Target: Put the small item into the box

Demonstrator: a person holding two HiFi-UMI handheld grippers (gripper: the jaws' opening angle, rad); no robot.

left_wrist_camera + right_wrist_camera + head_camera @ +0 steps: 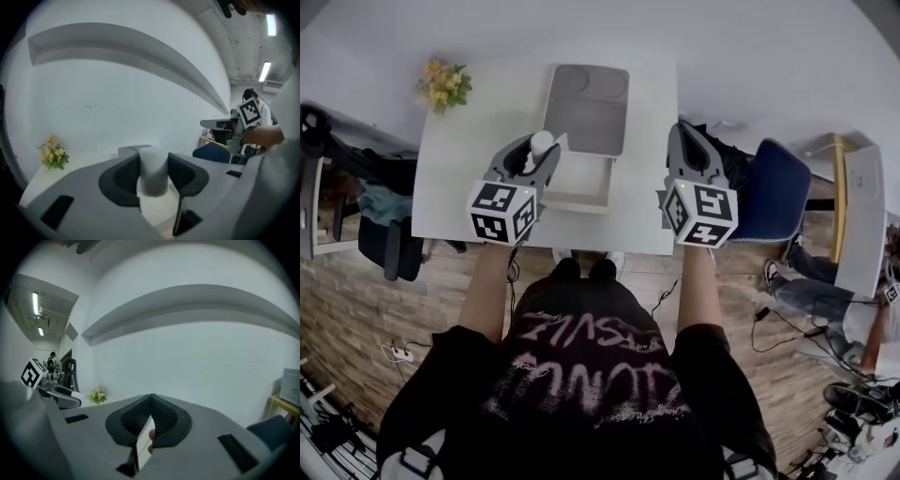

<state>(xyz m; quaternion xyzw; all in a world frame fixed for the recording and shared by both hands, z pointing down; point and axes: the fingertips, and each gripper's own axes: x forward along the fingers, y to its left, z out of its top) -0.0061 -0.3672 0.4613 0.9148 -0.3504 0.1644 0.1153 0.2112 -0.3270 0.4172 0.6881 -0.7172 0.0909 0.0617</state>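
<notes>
A small white cylinder [541, 142] stands upright between the pads of my left gripper [536, 155], which is shut on it just left of the box. In the left gripper view the cylinder [153, 171] fills the gap between the dark pads [123, 177]. The box [581, 199] lies open on the white table [478, 150], its white tray at the near side and its grey lid [586, 108] folded back behind. My right gripper [684, 133] hovers at the table's right edge, jaws shut with nothing in them; its tips meet in the right gripper view [151, 398].
A small bunch of yellow flowers [442, 84] sits at the table's far left corner. A blue chair [773, 202] stands right of the table. Cables [403, 354] lie on the wooden floor. A dark chair with clothes [375, 202] is at the left.
</notes>
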